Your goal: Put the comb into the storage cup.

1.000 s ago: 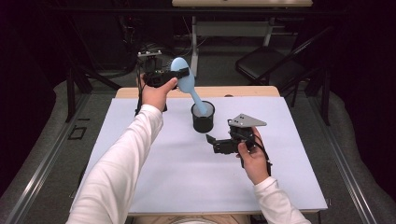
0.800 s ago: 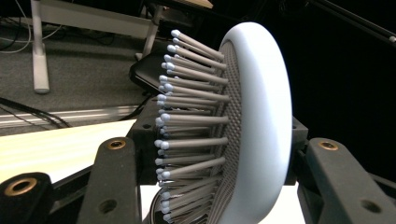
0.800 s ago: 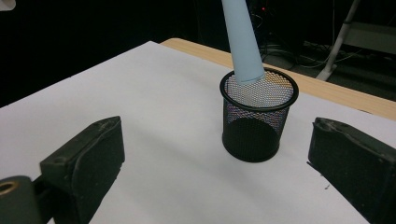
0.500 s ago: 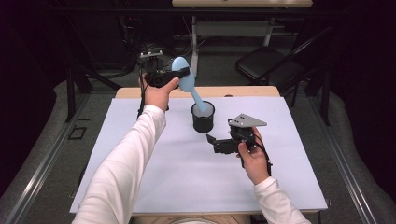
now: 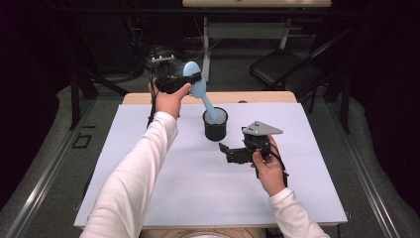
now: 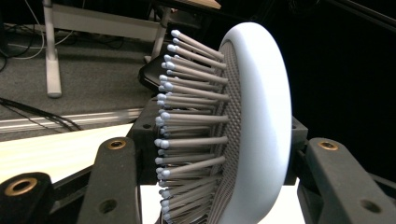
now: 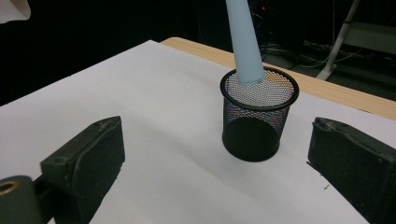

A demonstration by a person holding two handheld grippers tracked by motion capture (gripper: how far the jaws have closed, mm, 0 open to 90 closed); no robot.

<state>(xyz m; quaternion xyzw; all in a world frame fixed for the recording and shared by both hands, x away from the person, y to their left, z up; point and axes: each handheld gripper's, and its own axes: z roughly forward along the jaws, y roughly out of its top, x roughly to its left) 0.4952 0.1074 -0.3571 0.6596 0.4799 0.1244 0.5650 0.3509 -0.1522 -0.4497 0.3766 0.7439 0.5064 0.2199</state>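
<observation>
Jaws clamped on hairbrush [image 5: 194, 79]; handle inside mesh cup [image 5: 215, 125]

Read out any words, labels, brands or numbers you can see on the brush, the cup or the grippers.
None: no readable text in any view.
Brush: plain pale blue back and grey bristles, no brand or marking.
Mesh cup: bare black mesh, no label.
Left gripper and right gripper: black jaws and grey plate, no print visible.
White table cover: unmarked.
</observation>
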